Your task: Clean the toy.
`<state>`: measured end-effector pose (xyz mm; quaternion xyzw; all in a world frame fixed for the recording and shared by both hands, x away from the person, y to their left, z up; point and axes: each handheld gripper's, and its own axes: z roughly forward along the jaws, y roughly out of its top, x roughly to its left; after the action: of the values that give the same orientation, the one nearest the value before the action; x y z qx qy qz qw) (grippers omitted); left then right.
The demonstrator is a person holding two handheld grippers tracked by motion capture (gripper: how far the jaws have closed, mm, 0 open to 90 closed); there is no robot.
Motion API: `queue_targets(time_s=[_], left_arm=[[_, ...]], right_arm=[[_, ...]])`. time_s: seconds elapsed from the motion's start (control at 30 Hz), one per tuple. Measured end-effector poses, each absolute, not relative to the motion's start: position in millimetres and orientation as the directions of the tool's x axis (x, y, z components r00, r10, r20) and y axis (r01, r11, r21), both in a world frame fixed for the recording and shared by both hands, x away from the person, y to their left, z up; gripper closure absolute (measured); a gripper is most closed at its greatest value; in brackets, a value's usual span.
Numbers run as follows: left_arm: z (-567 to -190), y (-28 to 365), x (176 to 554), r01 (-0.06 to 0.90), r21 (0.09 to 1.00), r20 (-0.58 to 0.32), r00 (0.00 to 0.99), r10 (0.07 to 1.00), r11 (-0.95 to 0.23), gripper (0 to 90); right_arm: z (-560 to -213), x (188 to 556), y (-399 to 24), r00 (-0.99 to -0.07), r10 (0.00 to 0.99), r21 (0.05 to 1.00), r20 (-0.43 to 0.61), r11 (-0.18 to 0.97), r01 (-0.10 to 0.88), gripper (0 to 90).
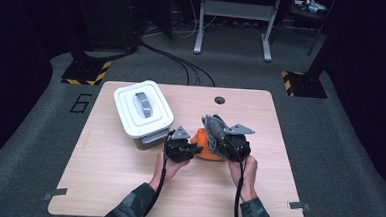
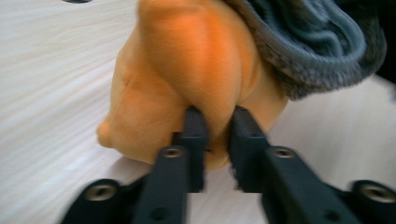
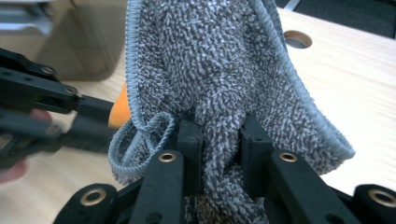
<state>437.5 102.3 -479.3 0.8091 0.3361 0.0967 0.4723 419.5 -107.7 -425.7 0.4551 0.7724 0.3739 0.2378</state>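
Orange plush (image 2: 187,70) is being pinched at a fold by the left claw (image 2: 215,140) on the table (image 1: 127,185), right of a lidded white bin (image 1: 143,108). Beside it, grey cloth (image 3: 210,70) is being gripped tightly by the right claw (image 3: 218,144), draped against the plush.

The grey cloth (image 1: 214,127) covers the orange soft thing's (image 1: 202,148) far side; both run past the left gripper view's top edge.

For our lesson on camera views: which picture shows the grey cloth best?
The right gripper view: the grey cloth shows its looped weave and hemmed edge, pinched in the claw. The high view gives a small bundle; the left gripper view one blurred corner.
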Motion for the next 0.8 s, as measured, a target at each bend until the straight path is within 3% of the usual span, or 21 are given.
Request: queue_targets(time_s=[0.03,0.1,0.13,0.23,0.33,0.8], left_arm=[[-479,102,438,0.429,0.831,-0.119,0.759,0.640,-0.355,60.6],[-479,100,439,0.396,0.828,-0.068,0.774,0.629,-0.397,53.6],[-480,100,439,0.383,0.835,-0.067,0.784,0.617,-0.396,55.3],[-484,100,442,0.386,0.847,-0.096,0.788,0.608,-0.366,74.1],[-486,97,440,0.417,0.847,-0.124,0.757,0.641,-0.329,82.2],[-487,102,439,0.475,0.837,-0.199,0.727,0.657,-0.272,85.0]], right_arm=[[-429,423,-107,-0.468,0.883,0.792,-0.017,0.298,0.533,74.3],[-431,425,-108,-0.470,0.882,0.791,-0.025,0.305,0.530,74.3],[-432,427,-108,-0.470,0.883,0.791,-0.023,0.303,0.531,74.3],[-431,430,-108,-0.468,0.883,0.790,-0.024,0.303,0.532,74.3],[-431,430,-106,-0.458,0.889,0.796,-0.021,0.292,0.531,74.3],[-438,403,-85,-0.466,0.875,0.798,-0.133,0.374,0.474,74.3]])
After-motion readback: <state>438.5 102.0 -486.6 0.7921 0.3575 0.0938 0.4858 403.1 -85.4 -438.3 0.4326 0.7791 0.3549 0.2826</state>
